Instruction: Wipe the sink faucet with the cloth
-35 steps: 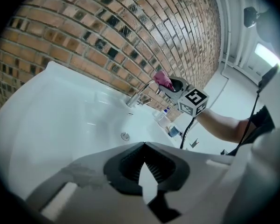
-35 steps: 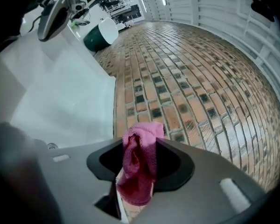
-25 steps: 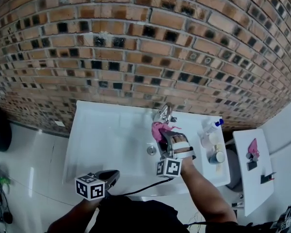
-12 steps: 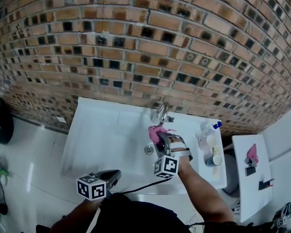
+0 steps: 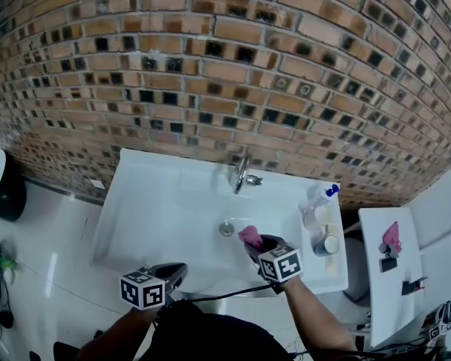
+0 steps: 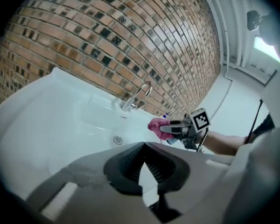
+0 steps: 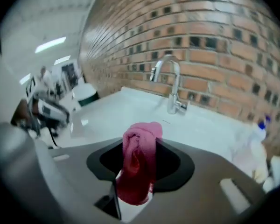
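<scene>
The chrome faucet [image 5: 241,174] stands at the back of the white sink [image 5: 143,201], against the brick wall; it also shows as the faucet [image 7: 170,85] and the faucet [image 6: 136,96]. My right gripper [image 5: 257,244] is shut on a bunched pink cloth [image 5: 249,237] over the basin's front right, well short of the faucet. The cloth [image 7: 139,164] is pinched between the jaws of the right gripper [image 7: 136,169]. My left gripper [image 5: 174,271] hovers at the sink's front edge; the left gripper [image 6: 141,164] is shut with nothing in it.
The drain [image 5: 225,229] lies just left of the cloth. A spray bottle [image 5: 316,204] and a jar [image 5: 328,244] stand on the sink's right ledge. A small white side table [image 5: 376,277] at the right carries a pink item [image 5: 391,236].
My right gripper has pulled the pink cloth back from the faucet toward the sink's front right. The left gripper has stayed at the front edge.
</scene>
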Demonstrator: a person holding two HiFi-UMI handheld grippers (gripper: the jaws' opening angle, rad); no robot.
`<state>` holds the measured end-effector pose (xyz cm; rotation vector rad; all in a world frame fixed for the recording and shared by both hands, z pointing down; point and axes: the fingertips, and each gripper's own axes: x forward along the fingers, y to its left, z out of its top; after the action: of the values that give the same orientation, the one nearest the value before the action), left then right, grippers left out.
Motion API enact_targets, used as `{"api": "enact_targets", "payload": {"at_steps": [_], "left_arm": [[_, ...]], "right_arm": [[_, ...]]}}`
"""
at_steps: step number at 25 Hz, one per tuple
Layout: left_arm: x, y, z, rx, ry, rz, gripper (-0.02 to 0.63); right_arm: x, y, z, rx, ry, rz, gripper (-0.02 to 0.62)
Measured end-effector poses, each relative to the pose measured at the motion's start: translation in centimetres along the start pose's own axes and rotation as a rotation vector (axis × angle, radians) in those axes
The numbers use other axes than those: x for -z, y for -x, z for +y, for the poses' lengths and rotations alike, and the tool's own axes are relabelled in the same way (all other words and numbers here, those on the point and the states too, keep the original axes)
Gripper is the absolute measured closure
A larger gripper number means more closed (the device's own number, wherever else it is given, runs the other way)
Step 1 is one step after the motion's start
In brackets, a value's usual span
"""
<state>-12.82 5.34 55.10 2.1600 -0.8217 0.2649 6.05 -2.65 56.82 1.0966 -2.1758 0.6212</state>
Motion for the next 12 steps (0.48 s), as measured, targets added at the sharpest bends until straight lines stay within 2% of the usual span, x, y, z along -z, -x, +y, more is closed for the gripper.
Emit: {"api": "enact_targets", "payload": {"at_steps": [2,3,6,9,12], "left_arm": [[-0.2,-0.4,-0.9,0.0,-0.008,0.001,0.6],[-0.3,-0.6,-1.3,0.002,-0.013,0.003,0.6],[-0.3,-1.3,-2.7,0.007,-0.039,0.02,0.6],[-0.3,-1.7,-3.7,0.002,-0.062,0.039,0.6],[0.3,-1.9,-4.4,-0.004,-0.077,0.061,0.6]], "right_arm": [[1.4,2.0,0.7,-0.101,-0.296,-0.071,0.426],[1.9,3.1,1.2,-0.143,-0.402,-0.105,0.426],[3.1,6.6,2.6,-0.234,-0.607,-0.205,0.425],[4.0,9.7,3.9,-0.291,-0.719,-0.298,0.425],[5.1,12.3,4.8,-0.287,-0.68,-0.36,0.425]]}}
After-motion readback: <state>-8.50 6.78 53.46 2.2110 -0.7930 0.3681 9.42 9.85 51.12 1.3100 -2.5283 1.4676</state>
